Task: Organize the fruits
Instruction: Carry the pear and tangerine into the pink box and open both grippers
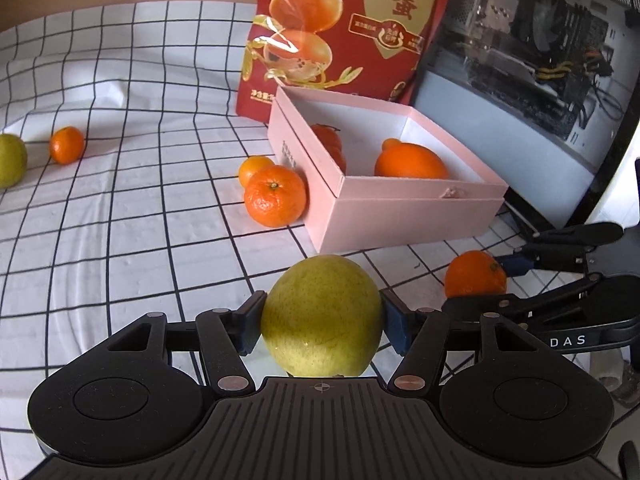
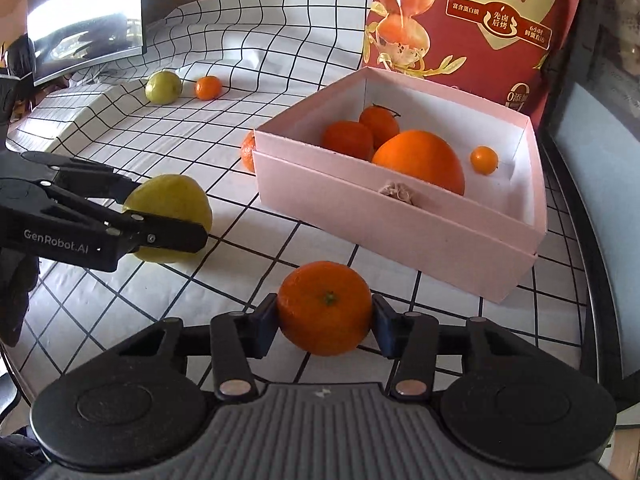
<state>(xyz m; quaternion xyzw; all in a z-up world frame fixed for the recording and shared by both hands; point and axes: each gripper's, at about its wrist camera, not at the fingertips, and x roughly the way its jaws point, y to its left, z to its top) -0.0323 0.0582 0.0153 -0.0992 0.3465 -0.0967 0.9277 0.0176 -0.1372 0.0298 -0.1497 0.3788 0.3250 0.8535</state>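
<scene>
Each of the 2 fisheye views sits just behind its own gripper, angled down along the fingers. Both share the pink box (image 1: 400,208) (image 2: 400,236) ahead, and each sees the other gripper alongside.

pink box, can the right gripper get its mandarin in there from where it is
Probably yes. The right gripper grips the mandarin, the pink box is open-topped just ahead, and bare floor remains beside the large orange.

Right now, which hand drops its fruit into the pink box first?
Right. Its gripper holds a mandarin directly facing the pink box; the left gripper with the green fruit sits farther off.
</scene>
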